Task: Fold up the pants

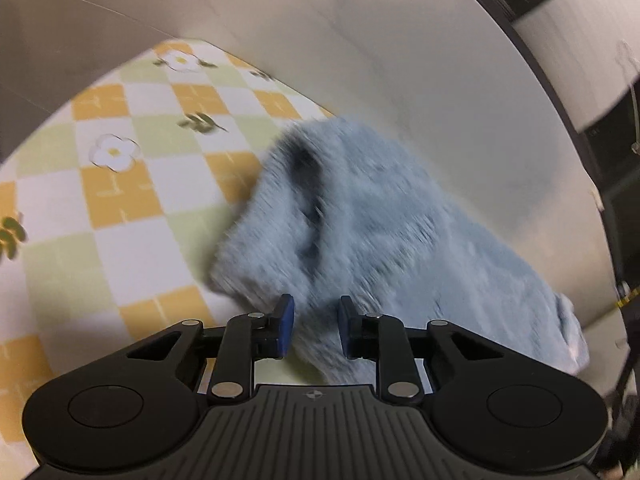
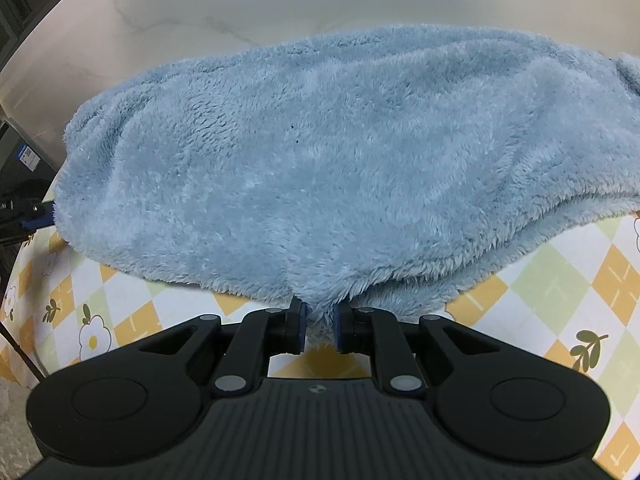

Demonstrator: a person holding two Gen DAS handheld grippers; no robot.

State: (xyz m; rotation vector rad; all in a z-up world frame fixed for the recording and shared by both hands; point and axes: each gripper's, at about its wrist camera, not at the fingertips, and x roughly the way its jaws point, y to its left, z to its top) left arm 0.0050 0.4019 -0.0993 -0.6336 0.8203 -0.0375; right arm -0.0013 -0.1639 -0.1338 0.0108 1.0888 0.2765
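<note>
Fleecy blue pants (image 2: pixel 344 168) pinched in right jaws (image 2: pixel 319 326), left jaws (image 1: pixel 316 326) released

The left gripper (image 1: pixel 316 328) is pointing forward and slightly downward, its two black fingers with blue pads (image 1: pixel 286 326) standing apart with a clear gap between them, and light blue fleece is lying in that gap without being pinched. The right gripper (image 2: pixel 319 328) is reaching forward at a low angle, its blue pads (image 2: pixel 303 328) drawn close together and pinching a tuft of the pants (image 2: pixel 320 152) at their near edge. The person's hands and arms are not showing in either view.
</note>
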